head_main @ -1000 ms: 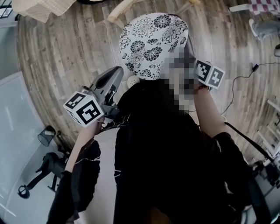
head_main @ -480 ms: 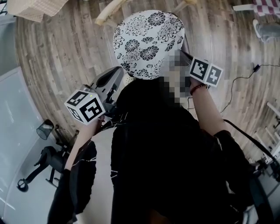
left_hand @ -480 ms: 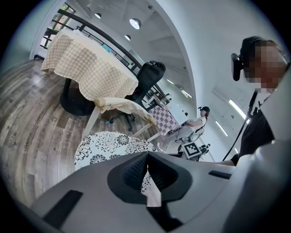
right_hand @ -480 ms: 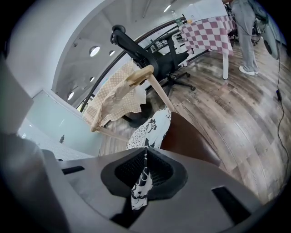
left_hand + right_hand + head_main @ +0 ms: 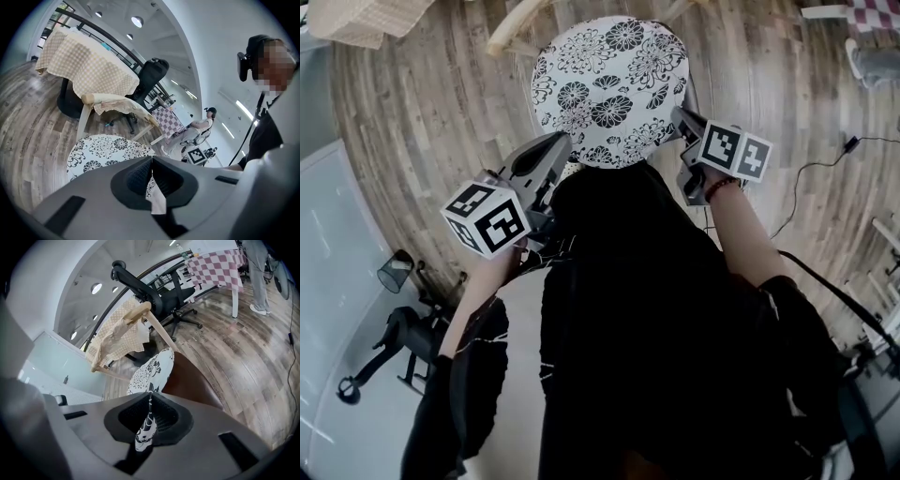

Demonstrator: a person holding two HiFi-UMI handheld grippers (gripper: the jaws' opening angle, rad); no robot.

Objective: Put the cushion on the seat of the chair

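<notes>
While the head view shows only your left gripper and right gripper meeting the near rim of the flowered cushion, each gripper view shows its own jaws clenched on a fold of that cushion's edge. Ahead of your left jaws the cushion spreads out flat, and only the right gripper view reveals the chair's brown seat just under the cushion beyond your right jaws; whether the two touch, you cannot tell. Past both grippers stand the wooden chair back, a beige checked tablecloth and a black office chair on the plank floor.
</notes>
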